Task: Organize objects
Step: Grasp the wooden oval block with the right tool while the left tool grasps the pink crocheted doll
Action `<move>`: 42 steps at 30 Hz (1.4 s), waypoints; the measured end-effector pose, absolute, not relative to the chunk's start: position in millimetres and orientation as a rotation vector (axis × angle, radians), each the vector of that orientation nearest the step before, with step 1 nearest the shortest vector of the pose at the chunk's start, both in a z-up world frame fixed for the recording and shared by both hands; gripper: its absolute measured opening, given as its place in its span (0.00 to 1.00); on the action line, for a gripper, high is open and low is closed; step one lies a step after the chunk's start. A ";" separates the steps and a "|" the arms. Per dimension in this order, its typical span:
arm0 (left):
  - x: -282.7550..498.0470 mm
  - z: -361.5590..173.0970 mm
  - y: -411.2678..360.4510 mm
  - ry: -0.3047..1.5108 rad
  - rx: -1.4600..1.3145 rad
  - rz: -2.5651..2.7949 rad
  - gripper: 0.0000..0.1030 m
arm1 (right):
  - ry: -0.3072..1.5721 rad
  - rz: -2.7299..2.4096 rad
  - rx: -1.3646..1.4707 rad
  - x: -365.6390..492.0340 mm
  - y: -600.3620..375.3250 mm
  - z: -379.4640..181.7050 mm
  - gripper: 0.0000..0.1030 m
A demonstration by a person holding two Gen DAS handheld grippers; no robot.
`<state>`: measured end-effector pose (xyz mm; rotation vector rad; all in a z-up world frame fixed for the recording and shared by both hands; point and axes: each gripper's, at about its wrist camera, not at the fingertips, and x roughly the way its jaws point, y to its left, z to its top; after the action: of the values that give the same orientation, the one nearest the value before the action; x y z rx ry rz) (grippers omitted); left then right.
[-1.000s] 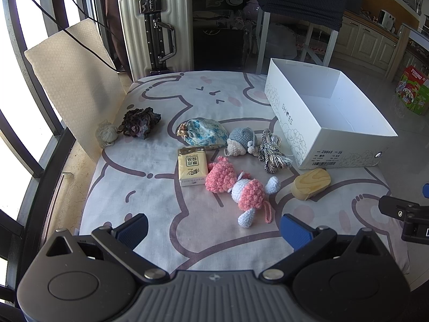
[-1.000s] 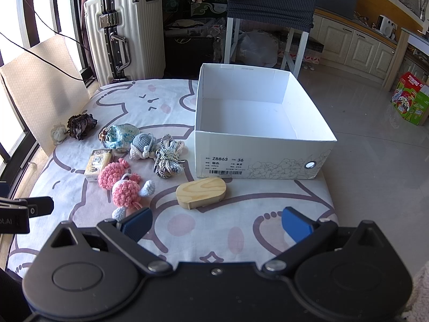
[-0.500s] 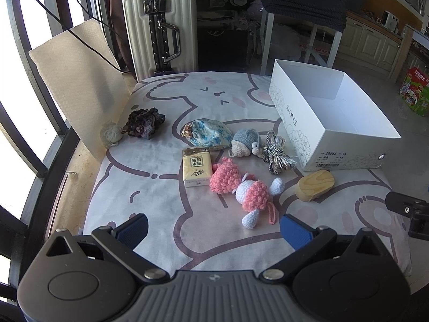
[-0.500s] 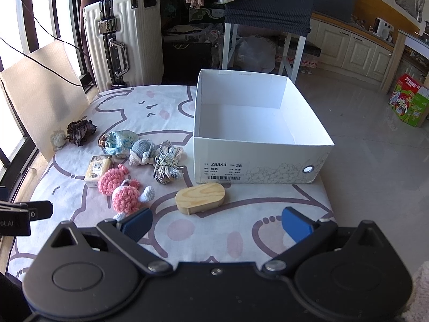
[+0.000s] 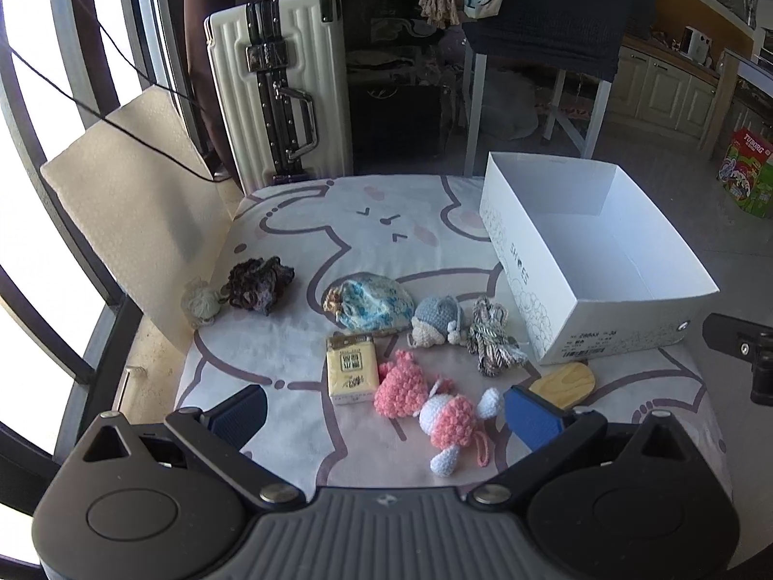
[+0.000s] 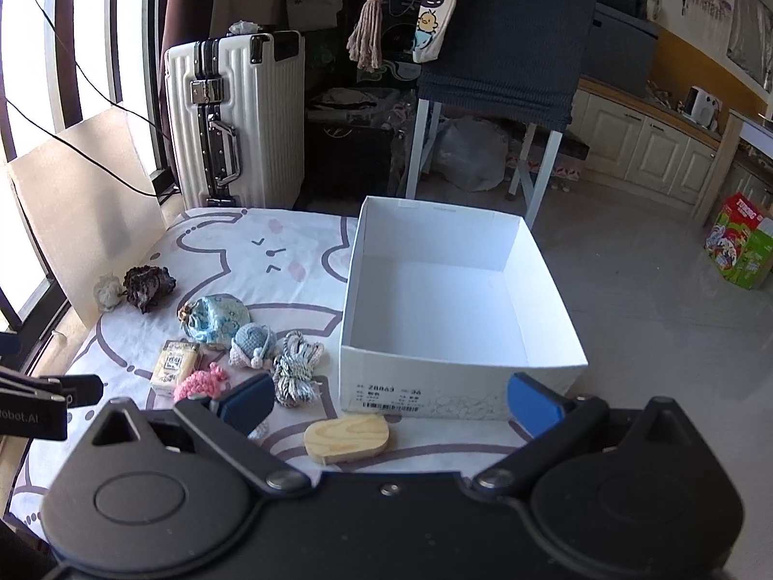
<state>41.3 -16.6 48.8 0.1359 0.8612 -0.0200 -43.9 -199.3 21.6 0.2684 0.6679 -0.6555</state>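
Both grippers hang above the near edge of a table covered in a cartoon-print cloth [image 5: 386,241]. Left gripper [image 5: 386,411]: fingers spread wide, nothing between them, blue pads [image 5: 529,418] clear of the cloth. Right gripper [image 6: 389,401]: likewise wide apart and holding nothing. White shoebox [image 6: 415,389] sits open on the right side of the table, interior bare. Loose items lie in a cluster left of the box. Wooden block [image 6: 347,436] lies just in front of the box's labelled end. Grey-white cord bundle [image 5: 493,338] rests just beside the box's long side, with a blue-grey crochet toy [image 5: 437,321] touching it on the left. Blue patterned pouch [image 5: 369,307] behind that. Yellow tissue pack [image 5: 350,372] lies flat, close beside a pink crochet toy [image 5: 425,401] that sprawls toward the left gripper. Farther left, well apart from the rest: a dark purple knitted clump [image 5: 258,282] touching a pale yarn ball [image 5: 200,302]. White suitcase [image 5: 280,111] stands upright beyond the table.
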 end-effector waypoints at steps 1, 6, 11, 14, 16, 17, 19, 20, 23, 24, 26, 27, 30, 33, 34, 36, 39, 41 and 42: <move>46.4 51.9 -18.2 0.850 0.141 -0.017 1.00 | 0.667 -0.649 0.257 -40.6 -202.8 22.9 1.00; 72.9 49.1 -24.4 0.839 0.134 -0.002 1.00 | 0.682 -0.596 0.256 -19.5 -222.4 13.9 1.00; 92.7 24.8 -31.0 0.847 0.145 -0.012 1.00 | 0.701 -0.561 0.365 -3.1 -247.0 -15.7 1.00; 103.5 2.4 -28.7 0.872 0.116 -0.009 1.00 | 0.706 -0.581 0.405 3.9 -259.1 -39.6 1.00; 109.0 -12.1 -26.8 0.888 0.098 -0.005 1.00 | 0.702 -0.582 0.418 6.6 -266.2 -54.9 1.00; 110.7 -19.7 -26.4 0.893 0.091 -0.004 1.00 | 0.708 -0.579 0.422 7.6 -269.2 -62.7 1.00; 113.2 -33.4 -25.6 0.908 0.082 0.003 1.00 | 0.719 -0.581 0.427 8.6 -272.9 -76.4 1.00; 114.1 -40.1 -24.9 0.917 0.075 0.007 1.00 | 0.720 -0.569 0.430 8.7 -274.7 -84.2 1.00; 117.2 -57.1 -23.0 0.938 0.042 0.021 0.99 | 0.756 -0.554 0.423 12.7 -276.4 -104.5 1.00; 119.0 -62.2 -21.8 0.949 0.026 0.031 0.99 | 0.768 -0.555 0.416 14.5 -276.2 -111.2 1.00; 122.3 -73.1 -19.5 0.976 -0.017 0.051 0.95 | 0.773 -0.554 0.404 17.4 -274.9 -124.6 1.00; 124.4 -78.1 -17.6 0.993 -0.043 0.060 0.94 | 0.785 -0.544 0.401 19.1 -274.6 -130.9 1.00; 131.6 -91.4 -10.3 1.043 -0.132 0.109 0.93 | 0.823 -0.504 0.409 26.3 -272.5 -147.4 1.00; 136.8 -103.2 -1.4 1.085 -0.219 0.158 0.88 | 0.838 -0.468 0.453 34.4 -271.8 -160.4 1.00; 138.5 -107.2 0.9 1.099 -0.249 0.169 0.86 | 0.842 -0.465 0.469 37.9 -271.5 -163.7 1.00; 141.1 -115.6 5.3 1.132 -0.307 0.190 0.84 | 0.852 -0.462 0.492 44.9 -270.9 -170.2 1.00; 143.1 -125.9 8.5 1.161 -0.367 0.213 0.81 | 0.863 -0.451 0.499 55.7 -268.9 -176.3 1.00; 144.7 -129.9 8.8 1.162 -0.392 0.220 0.81 | 0.872 -0.445 0.489 60.3 -267.3 -179.6 1.00; 145.7 -131.0 8.7 1.161 -0.405 0.218 0.80 | 0.879 -0.442 0.482 62.1 -266.6 -181.3 1.00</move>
<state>145.7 8.7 -131.0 -0.4053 1.1613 0.2183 62.1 -266.6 -181.3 0.4824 0.8793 -0.4418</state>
